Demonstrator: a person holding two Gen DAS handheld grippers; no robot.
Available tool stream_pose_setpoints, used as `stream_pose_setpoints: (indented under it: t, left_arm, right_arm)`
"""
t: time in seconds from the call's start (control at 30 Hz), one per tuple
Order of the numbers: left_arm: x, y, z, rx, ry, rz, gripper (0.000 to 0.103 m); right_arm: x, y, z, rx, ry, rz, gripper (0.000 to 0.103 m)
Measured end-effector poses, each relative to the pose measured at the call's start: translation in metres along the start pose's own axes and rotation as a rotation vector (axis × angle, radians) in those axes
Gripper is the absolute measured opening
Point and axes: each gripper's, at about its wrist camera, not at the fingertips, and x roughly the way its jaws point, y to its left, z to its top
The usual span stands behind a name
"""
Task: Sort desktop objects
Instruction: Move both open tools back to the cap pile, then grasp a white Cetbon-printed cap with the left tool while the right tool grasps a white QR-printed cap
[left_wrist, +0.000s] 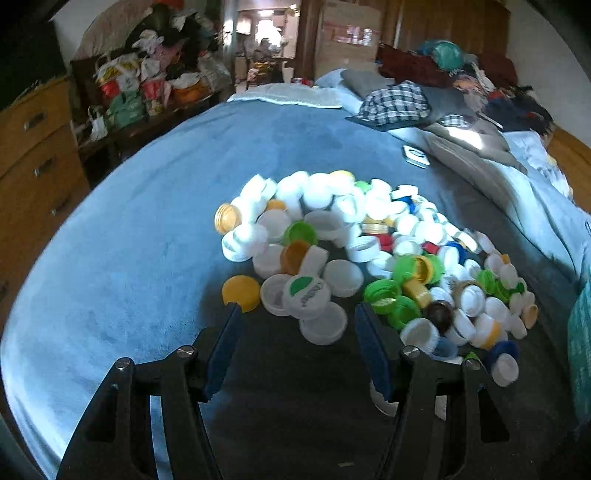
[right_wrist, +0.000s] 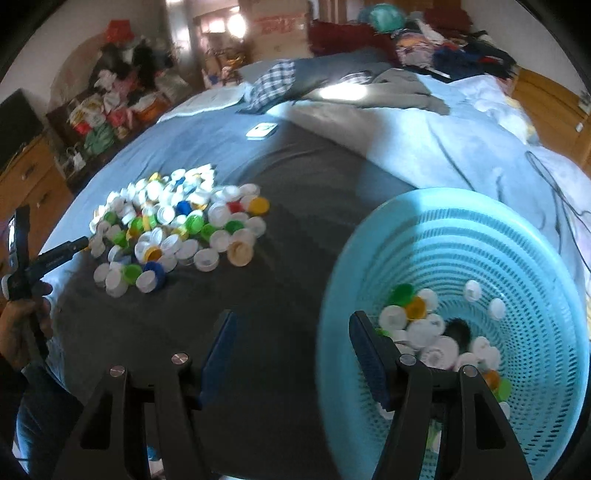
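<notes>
caps (right_wrist: 173, 225) heaped on bed (right_wrist: 314, 206), basket (right_wrist: 535, 236) right

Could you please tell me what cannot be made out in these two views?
- Left wrist view: caps behind the left gripper, hidden by its fingers.
- Right wrist view: the near part of the blue basket, covered by the right gripper.
- Both views: print on the small white device, too small and blurred.

The right gripper (right_wrist: 291, 325) hangs over the dark grey blanket (right_wrist: 295, 221), its blue-padded jaws apart with nothing between them. Its right finger overlaps the rim of the round turquoise perforated plastic basket (right_wrist: 480, 236), where white, green and orange caps (right_wrist: 417, 325) lie. Well to the left sits a heap of mixed plastic bottle caps (right_wrist: 177, 225). At the left edge, a hand (right_wrist: 22, 332) grips the other black gripper (right_wrist: 51, 258).
</notes>
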Motion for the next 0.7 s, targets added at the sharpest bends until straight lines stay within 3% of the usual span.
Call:
stream_pose_setpoints:
  t: [0.23,0.27,0.3,0.33,0.53,0.7]
  left_arm:
    - [0.016,-0.002,0.002,0.043,0.007,-0.007,0.055]
    - [0.018,-0.002,0.003,0.049,0.011,-0.005,0.052]
    - [0.020,-0.002,0.003,0.048,0.017,-0.007,0.032]
    - [0.022,-0.001,0.003,0.046,0.031,-0.018,0.026]
    - [0.005,-0.002,0.001,0.051,-0.016,-0.046,0.026]
    - [-0.010,0.002,-0.002,0.019,-0.056,-0.056,0.026]
  right_arm:
    - [0.013,0.023,0.004,-0.039,0.014,-0.002,0.068]
    - [0.011,0.025,0.005,-0.042,0.005,-0.001,0.068]
    - [0.009,0.029,0.007,-0.050,-0.008,0.001,0.068]
    - [0.008,0.032,0.008,-0.056,-0.017,0.004,0.068]
    - [0.010,0.053,0.015,-0.065,-0.064,0.069,0.056]
    - [0.041,0.065,0.018,-0.037,-0.037,0.122,0.052]
